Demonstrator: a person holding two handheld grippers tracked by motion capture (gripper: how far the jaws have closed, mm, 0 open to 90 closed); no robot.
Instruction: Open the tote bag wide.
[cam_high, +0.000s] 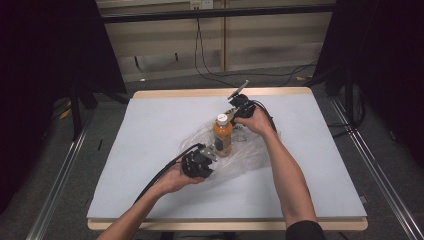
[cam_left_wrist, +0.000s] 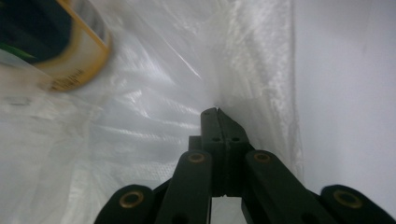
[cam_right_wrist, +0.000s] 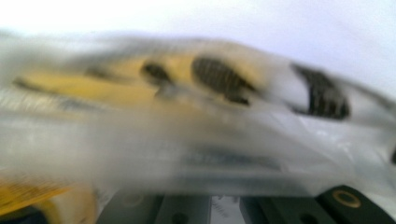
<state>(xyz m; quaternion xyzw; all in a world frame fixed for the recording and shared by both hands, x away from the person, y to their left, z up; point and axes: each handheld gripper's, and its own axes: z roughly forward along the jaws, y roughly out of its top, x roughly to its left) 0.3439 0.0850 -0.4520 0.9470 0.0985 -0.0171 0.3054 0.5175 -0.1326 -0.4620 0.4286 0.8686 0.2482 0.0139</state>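
Note:
An orange bottle (cam_high: 223, 137) with a white cap stands upright inside a clear plastic bag (cam_high: 250, 155) at the middle of the table. My left gripper (cam_high: 213, 152) is at the bag's near left edge. In the left gripper view its jaws are shut (cam_left_wrist: 217, 113) on a fold of the plastic bag (cam_left_wrist: 154, 107), with the bottle (cam_left_wrist: 70, 46) at the upper left. My right gripper (cam_high: 233, 114) sits just right of the bottle's cap, at the bag's far edge. The right gripper view is blurred: plastic film (cam_right_wrist: 140, 154) drapes over the jaws, which look shut on it, with a yellow and black shape (cam_right_wrist: 154, 81) behind.
A pale blue cloth (cam_high: 150, 130) covers the wooden table (cam_high: 210, 93). Black cables trail from both grippers. Dark curtains and metal floor rails (cam_high: 60, 180) flank the table, and loose wires lie on the floor beyond the far edge.

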